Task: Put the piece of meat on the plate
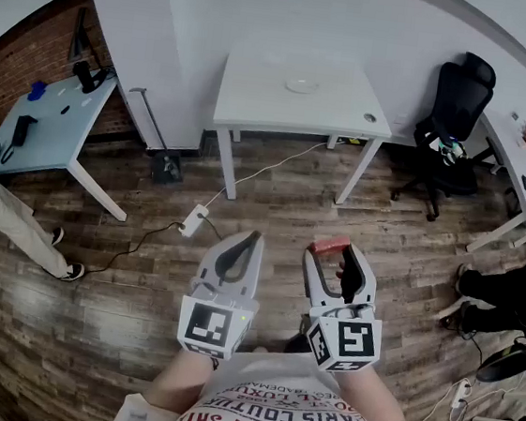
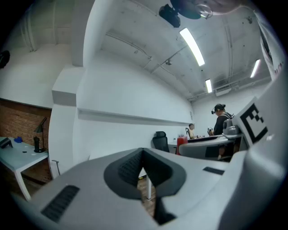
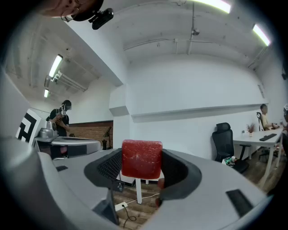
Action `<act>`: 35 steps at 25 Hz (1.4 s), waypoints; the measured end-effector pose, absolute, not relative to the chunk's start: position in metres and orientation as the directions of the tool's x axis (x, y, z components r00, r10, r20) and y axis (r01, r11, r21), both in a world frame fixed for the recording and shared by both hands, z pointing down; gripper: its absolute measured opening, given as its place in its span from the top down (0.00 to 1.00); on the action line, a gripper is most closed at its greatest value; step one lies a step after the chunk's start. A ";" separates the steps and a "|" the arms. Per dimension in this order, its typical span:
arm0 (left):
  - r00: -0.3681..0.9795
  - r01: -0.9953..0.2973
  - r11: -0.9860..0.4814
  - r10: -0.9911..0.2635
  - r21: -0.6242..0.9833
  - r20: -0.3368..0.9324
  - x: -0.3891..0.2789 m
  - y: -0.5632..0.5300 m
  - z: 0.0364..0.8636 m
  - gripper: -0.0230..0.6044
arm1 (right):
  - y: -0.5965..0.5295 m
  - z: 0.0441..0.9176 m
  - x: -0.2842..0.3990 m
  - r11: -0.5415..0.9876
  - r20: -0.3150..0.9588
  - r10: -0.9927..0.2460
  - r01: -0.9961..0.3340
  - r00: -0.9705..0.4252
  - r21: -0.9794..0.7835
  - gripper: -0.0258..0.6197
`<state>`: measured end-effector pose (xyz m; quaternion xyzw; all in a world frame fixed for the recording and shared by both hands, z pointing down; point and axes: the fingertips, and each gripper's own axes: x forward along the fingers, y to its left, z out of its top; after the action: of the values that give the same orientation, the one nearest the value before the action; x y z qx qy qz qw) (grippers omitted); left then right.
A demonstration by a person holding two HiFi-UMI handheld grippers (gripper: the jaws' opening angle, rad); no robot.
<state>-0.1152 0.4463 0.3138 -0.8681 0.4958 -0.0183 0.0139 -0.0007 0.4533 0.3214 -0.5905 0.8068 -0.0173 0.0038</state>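
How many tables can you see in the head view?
3: the white table ahead with the plate, a pale table at left, a desk at right edge. More may lie out of view.

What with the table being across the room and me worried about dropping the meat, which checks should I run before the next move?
1. Piece of meat clamped between the right gripper's jaws: ok.
2. Left gripper free, jaws together on nothing: ok.
3. Plate in sight on the white table: ok.
4. Plate empty: cannot tell, too small in the head view.
5. Floor path safe: not ok; a power strip and its cable lie on the floor ahead, to the left.
6. Meat above the plate: not ok; the table stands well ahead.
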 end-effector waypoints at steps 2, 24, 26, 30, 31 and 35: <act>0.507 -0.860 -0.508 -0.861 -0.050 0.029 -0.113 0.445 0.316 0.96 | 0.453 0.322 0.002 0.297 0.017 -0.955 -0.954 -0.298 -0.033 0.53; 0.494 -0.866 -0.495 -0.869 -0.076 0.030 -0.059 0.401 0.327 0.96 | 0.411 0.330 0.069 0.328 0.008 -0.944 -0.939 -0.331 -0.106 0.53; 0.487 -0.870 -0.488 -0.873 -0.071 0.024 -0.047 0.388 0.326 0.96 | 0.397 0.330 0.085 0.341 0.009 -0.938 -0.929 -0.346 -0.144 0.53; 0.480 -0.876 -0.480 -0.877 -0.052 0.001 -0.013 0.360 0.321 0.96 | 0.366 0.324 0.120 0.367 0.004 -0.929 -0.920 -0.371 -0.139 0.53; 0.479 -0.877 -0.478 -0.878 -0.050 0.000 -0.003 0.353 0.320 0.96 | 0.358 0.322 0.129 0.373 0.005 -0.926 -0.918 -0.377 -0.135 0.53; 0.470 -0.882 -0.470 -0.883 -0.039 0.008 0.034 0.326 0.318 0.96 | 0.329 0.322 0.166 0.394 0.023 -0.916 -0.908 -0.401 -0.143 0.53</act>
<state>0.0338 0.3264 0.3178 -0.8571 0.5147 -0.0134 0.0146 0.1662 0.3293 0.3219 -0.5463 0.8345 -0.0663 0.0296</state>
